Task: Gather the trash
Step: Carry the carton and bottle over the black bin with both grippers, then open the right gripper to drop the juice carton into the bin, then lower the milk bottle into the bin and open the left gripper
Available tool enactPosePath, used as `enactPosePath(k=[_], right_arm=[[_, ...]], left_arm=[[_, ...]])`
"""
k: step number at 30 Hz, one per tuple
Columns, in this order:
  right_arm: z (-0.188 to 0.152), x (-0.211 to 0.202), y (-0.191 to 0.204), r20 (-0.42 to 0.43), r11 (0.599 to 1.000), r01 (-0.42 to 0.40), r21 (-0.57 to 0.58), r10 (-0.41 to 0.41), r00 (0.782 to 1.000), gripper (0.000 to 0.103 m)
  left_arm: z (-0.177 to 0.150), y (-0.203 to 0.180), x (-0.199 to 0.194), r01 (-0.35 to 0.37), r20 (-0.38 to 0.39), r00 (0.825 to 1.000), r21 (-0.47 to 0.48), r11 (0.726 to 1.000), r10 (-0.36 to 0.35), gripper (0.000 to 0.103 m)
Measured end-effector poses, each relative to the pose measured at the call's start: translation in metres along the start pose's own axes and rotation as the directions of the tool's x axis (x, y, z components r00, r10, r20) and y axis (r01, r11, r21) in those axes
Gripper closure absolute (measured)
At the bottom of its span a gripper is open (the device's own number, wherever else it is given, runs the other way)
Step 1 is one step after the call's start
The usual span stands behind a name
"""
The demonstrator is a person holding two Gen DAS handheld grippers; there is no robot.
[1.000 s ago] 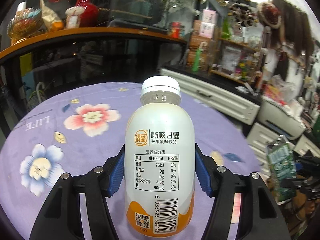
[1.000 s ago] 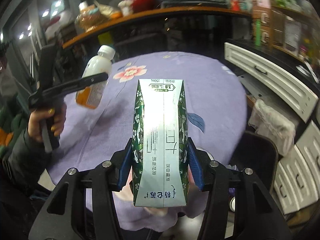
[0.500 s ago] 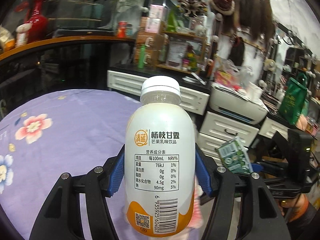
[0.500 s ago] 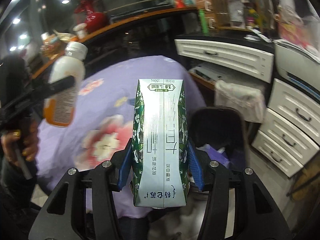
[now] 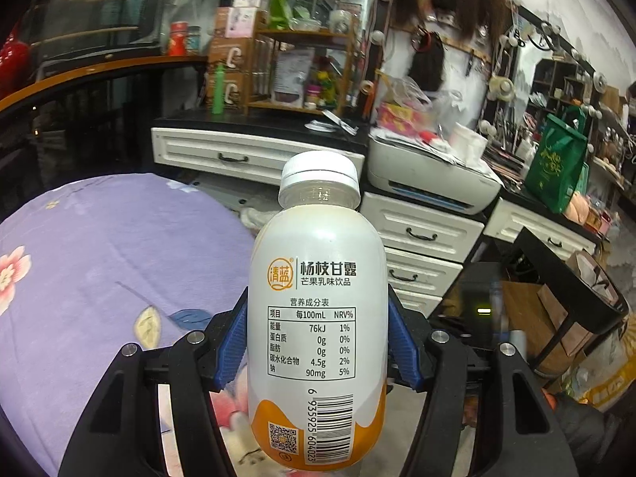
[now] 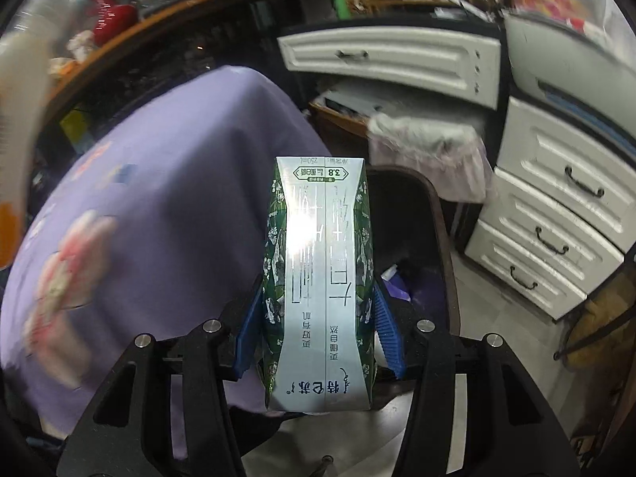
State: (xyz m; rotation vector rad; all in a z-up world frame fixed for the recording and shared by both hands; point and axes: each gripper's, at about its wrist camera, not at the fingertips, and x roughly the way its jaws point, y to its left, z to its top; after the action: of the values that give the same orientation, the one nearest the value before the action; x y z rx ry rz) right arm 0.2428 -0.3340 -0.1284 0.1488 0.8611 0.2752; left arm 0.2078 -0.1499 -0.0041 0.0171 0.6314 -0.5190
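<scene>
White and orange plastic is being shown in the left wrist view: a drink bottle (image 5: 318, 330) with a white cap is being gripped upright by the left claw (image 5: 318, 342), whose blue pads (image 5: 232, 348) are being pressed against both flanks of the bottle's body. The printed nutrition panel and barcode are being turned toward the camera. To the left of and beyond this claw, a table (image 5: 99, 262) covered in purple floral cloth is being seen; ahead and to the right, white drawer units (image 5: 417, 238) are being shown, with a grey printer (image 5: 433, 179) resting on top of them.

In the right wrist view, a green and silver milk carton (image 6: 320, 282) is being clamped by the right claw (image 6: 318, 334), its blue pads (image 6: 248, 338) being closed on the carton's two narrow sides, which are being pinched slightly inward. The carton's lettering is being presented upside down to the camera. Directly beyond and just to the right of the carton, a dark trash bin (image 6: 429, 230) is being seen with its mouth open, some pale and purple scraps lying inside. The purple-clothed table is being seen to the left of this claw, and white drawers lie to the right. At the far left edge, the blurred bottle is being partly caught.
</scene>
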Motion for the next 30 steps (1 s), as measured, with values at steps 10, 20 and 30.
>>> enactPosePath(k=[10, 20, 30], right_arm=[[-0.007, 0.059, -0.026, -0.084, 0.998, 0.016, 0.063, -0.011, 0.996, 0.03], [-0.02, 0.008, -0.045, -0.006, 0.992, 0.072, 0.102, -0.071, 0.997, 0.029], [-0.047, -0.072, -0.073, 0.071, 0.97, 0.16, 0.18, -0.175, 0.982, 0.027]], left_arm=[[0.0, -0.027, 0.04, 0.03, -0.081, 0.996, 0.05, 0.998, -0.026, 0.042], [-0.006, -0.044, 0.069, 0.036, -0.144, 0.989, 0.061, 0.997, -0.027, 0.042], [-0.026, -0.065, 0.118, 0.037, -0.248, 0.969, 0.049, 0.998, -0.023, 0.042]])
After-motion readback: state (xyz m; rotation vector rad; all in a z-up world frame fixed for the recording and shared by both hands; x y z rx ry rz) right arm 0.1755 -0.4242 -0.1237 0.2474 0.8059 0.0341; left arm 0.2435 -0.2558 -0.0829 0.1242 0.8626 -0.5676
